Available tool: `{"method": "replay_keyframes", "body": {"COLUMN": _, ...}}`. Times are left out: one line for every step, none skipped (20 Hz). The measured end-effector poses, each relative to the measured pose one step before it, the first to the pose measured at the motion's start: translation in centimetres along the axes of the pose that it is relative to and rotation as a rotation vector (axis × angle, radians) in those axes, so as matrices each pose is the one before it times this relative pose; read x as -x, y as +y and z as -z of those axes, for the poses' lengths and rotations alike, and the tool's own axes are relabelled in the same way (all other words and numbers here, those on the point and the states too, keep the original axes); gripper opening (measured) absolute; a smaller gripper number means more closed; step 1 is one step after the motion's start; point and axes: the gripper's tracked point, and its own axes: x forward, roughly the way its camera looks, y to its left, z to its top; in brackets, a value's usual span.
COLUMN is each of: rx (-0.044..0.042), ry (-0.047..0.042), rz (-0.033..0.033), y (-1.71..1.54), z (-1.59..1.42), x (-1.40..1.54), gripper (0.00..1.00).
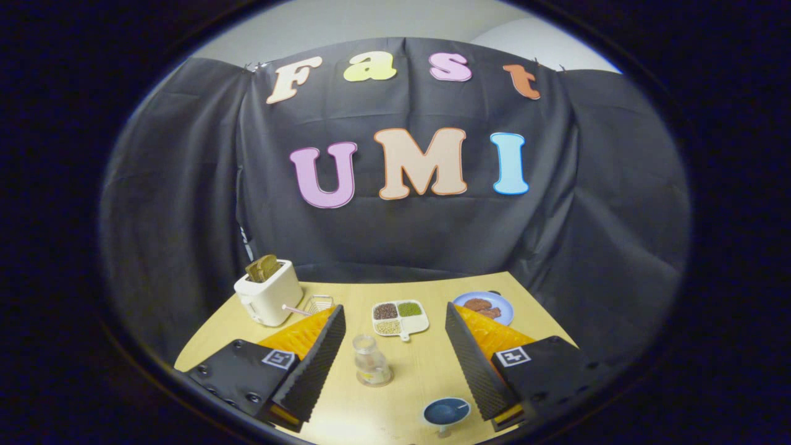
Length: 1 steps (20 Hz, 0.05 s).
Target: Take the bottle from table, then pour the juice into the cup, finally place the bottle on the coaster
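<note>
A small clear bottle (372,361) with a clear cap stands upright on the wooden table (418,371). It sits between my two fingers, nearer the left one and touching neither. My gripper (394,308) is open wide, held above the table with nothing in it. A round blue thing with a pale rim (446,411) lies close to the inner side of the right finger, nearer to me than the bottle. I cannot tell whether it is the coaster or the cup.
A cream toaster (267,300) with toast (262,267) in it stands at the far left, a small wire rack (318,303) beside it. Beyond the bottle lies a white divided dish of beans (400,318). A blue plate with brown food (484,307) sits far right.
</note>
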Motion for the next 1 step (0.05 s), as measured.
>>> {"method": "replay_keyframes", "body": {"rx": 0.00093, "ry": -0.00086, "rz": 0.00378, "y": -0.476, "z": 0.027, "x": -0.052, "gripper": 1.00}}
